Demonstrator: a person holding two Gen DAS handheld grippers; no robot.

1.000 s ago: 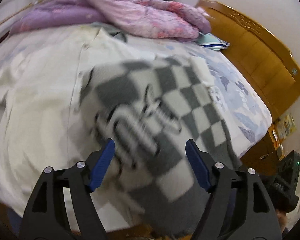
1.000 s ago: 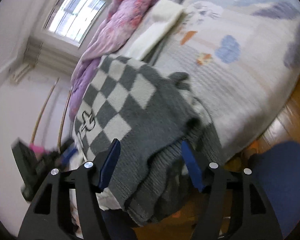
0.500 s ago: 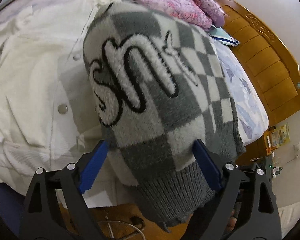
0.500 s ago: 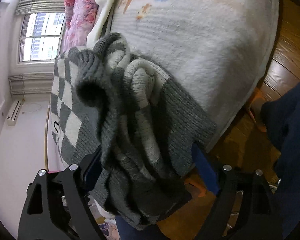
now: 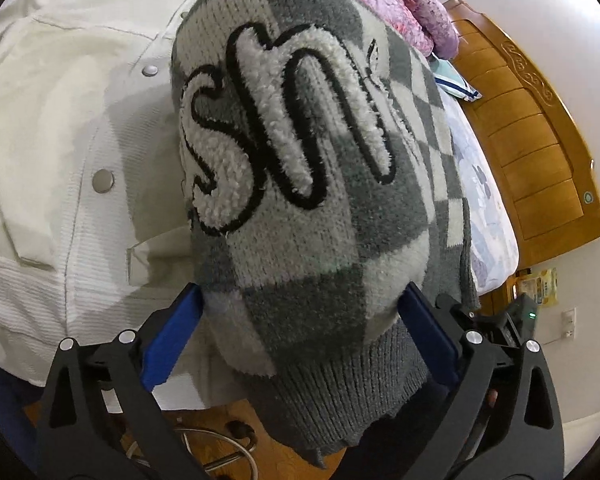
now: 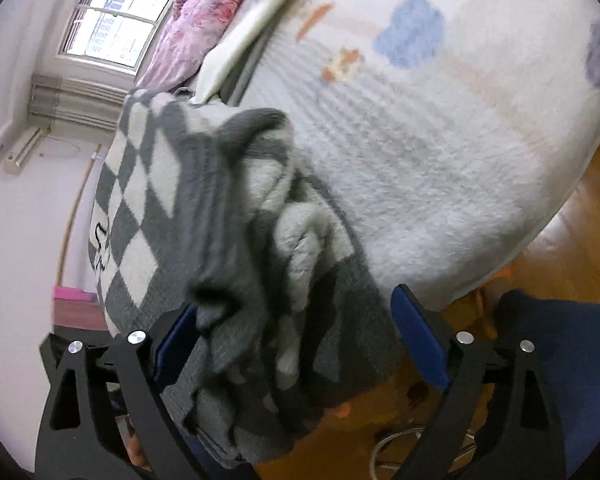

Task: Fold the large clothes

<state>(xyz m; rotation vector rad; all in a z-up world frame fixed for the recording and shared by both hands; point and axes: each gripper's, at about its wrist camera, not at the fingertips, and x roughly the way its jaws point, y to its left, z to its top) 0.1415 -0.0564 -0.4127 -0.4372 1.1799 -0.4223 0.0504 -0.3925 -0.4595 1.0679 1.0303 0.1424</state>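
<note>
**Grey check sweater at bed edge**

Grey-and-white knit sweater (image 5: 308,208) lies on bed (image 6: 440,168), hem hanging over edge, beside white jacket (image 5: 60,152). L gripper (image 5: 300,332) & R gripper (image 6: 296,340) both opening, sweater between jaws, not pinched.

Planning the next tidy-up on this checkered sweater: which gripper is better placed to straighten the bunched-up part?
Right. The right gripper faces the sweater's crumpled folds, which lie between its opening jaws. The left gripper, also opening, faces the smooth lettered front.
</note>
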